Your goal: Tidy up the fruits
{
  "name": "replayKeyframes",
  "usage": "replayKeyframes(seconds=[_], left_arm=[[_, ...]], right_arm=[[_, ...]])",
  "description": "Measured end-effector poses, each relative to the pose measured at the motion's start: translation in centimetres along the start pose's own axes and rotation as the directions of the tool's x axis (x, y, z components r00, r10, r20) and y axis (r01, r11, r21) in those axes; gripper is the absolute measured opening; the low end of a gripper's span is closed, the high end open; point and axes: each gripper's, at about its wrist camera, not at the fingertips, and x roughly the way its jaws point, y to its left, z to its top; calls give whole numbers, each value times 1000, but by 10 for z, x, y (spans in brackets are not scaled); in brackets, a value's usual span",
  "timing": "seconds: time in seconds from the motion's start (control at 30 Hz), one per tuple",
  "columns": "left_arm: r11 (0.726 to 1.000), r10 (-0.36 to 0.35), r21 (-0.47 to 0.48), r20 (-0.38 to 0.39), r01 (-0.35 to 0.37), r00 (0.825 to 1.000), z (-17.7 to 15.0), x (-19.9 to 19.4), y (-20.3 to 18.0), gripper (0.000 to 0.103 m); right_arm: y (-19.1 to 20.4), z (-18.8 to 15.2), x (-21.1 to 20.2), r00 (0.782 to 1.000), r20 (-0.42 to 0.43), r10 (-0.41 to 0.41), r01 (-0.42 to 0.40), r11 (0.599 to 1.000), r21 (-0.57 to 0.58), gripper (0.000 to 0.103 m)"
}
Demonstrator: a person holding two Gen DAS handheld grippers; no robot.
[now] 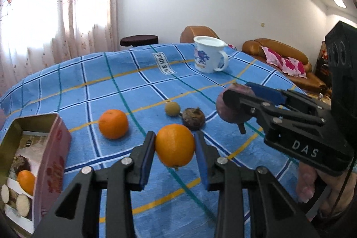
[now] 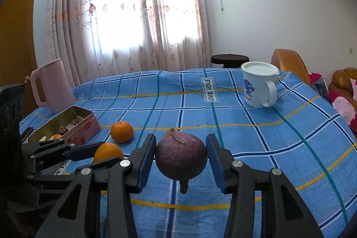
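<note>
Left wrist view first: at nine o'clock the pink tin (image 1: pixel 52 162) is seen with its lid off, and an orange plus sliced pieces are already laid inside, so it is judged to be the collecting place. Just past it, a loose orange (image 1: pixel 113 124) is left on the blue checked cloth (image 1: pixel 133 86). At the centre, a second orange (image 1: pixel 175 145) is pinched between the blue pads of the left gripper (image 1: pixel 175 148), narrowed down to the fruit's width and apparently lifted off the cloth, presumably for carrying to the tin. Beyond it, a small tan fruit (image 1: pixel 172 108) and a dark wrinkled fruit (image 1: pixel 193 118) are left waiting. At three o'clock the right gripper (image 1: pixel 241 102) is marked "DAS".

Right wrist view: a round purple fruit (image 2: pixel 180 157) is clamped between the pads, stalk downward, held above the cloth. A sewn label reading "LOVE SOLE" (image 2: pixel 208 90) is seen at twelve o'clock, and a lidded white mug (image 2: pixel 260 86) with a blue print, too blurred to read, at one o'clock.
</note>
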Motion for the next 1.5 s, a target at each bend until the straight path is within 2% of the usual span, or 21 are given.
replayKeyframes(seconds=[1.03,1.5], left_arm=[[992,120,-56,126,-113,985,-6,-43,46,37],[984,169,-86,151,-157,974,-5,-61,70,37]], right_arm=[[66,21,2,994,75,80,-72,992,-100,48],[94,35,9,988,86,126,-112,983,-148,48]])
